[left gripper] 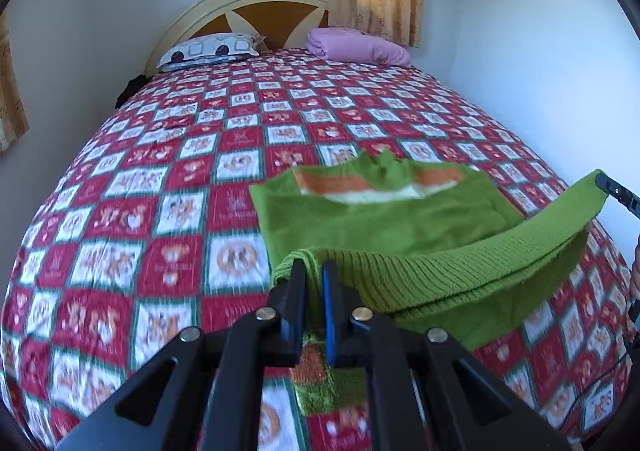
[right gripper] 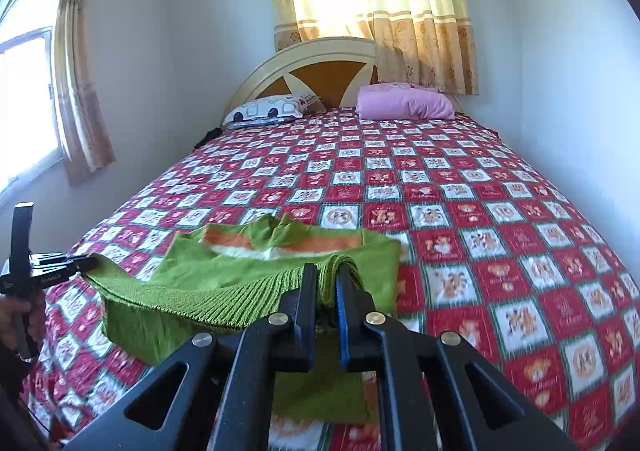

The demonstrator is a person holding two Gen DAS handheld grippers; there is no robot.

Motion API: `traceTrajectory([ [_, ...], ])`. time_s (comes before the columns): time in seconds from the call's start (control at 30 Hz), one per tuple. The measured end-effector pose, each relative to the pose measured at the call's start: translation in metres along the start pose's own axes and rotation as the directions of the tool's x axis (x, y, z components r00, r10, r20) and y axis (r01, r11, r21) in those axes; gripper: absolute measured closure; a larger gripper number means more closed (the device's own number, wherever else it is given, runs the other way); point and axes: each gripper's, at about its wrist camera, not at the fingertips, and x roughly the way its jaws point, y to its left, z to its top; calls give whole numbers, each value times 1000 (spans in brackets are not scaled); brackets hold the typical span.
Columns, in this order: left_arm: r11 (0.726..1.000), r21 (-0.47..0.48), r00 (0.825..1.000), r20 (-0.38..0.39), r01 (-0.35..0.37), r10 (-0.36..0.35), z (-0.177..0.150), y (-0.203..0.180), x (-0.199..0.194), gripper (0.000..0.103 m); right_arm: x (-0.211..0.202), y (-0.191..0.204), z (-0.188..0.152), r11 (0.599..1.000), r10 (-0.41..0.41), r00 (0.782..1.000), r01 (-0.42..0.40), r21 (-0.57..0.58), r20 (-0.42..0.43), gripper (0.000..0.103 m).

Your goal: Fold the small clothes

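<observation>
Green knit sweater [left gripper: 400, 227] lies on checked bedspread [left gripper: 160, 179], ribbed hem lifted | left claw [left gripper: 314, 271] pinches one hem corner | right claw [right gripper: 326, 275] pinches the other

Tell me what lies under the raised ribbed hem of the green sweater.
Under the ribbed hem, held up by the left gripper and right gripper, the green sweater rests on the checked bedspread. The bedspread beneath it is hidden.
</observation>
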Motion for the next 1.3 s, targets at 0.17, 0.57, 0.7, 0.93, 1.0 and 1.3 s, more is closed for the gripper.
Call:
traceTrajectory([
  [0.17, 1000, 7, 999, -39, -19, 19, 29, 4, 42, 94, 53, -9, 22, 1000, -20, 998, 20, 3, -63, 96],
  [0.57, 990, -37, 988, -81, -138, 135, 38, 27, 119, 32, 182, -70, 16, 988, -46, 973, 77, 134, -226, 69],
  [0.7, 989, 21, 989, -25, -146, 147, 32, 28, 103, 30, 176, -84, 8, 989, -17, 976, 48, 139, -215, 45],
  [0.93, 983, 149, 992, -40, -110, 117, 33, 3, 128, 29, 195, -67, -2, 1000, 15, 955, -13, 9, -297, 45],
  [1.0, 982, 147, 990, -58, -115, 125, 33, 0, 142, 29, 204, -62, -5, 1000, 18, 945, -22, -8, -326, 45],
  [1.3, 981, 165, 985, -115, -104, 124, 33, -9, 174, 97, 229, -52, -16, 991, -90, 921, 45, -126, -379, 95],
])
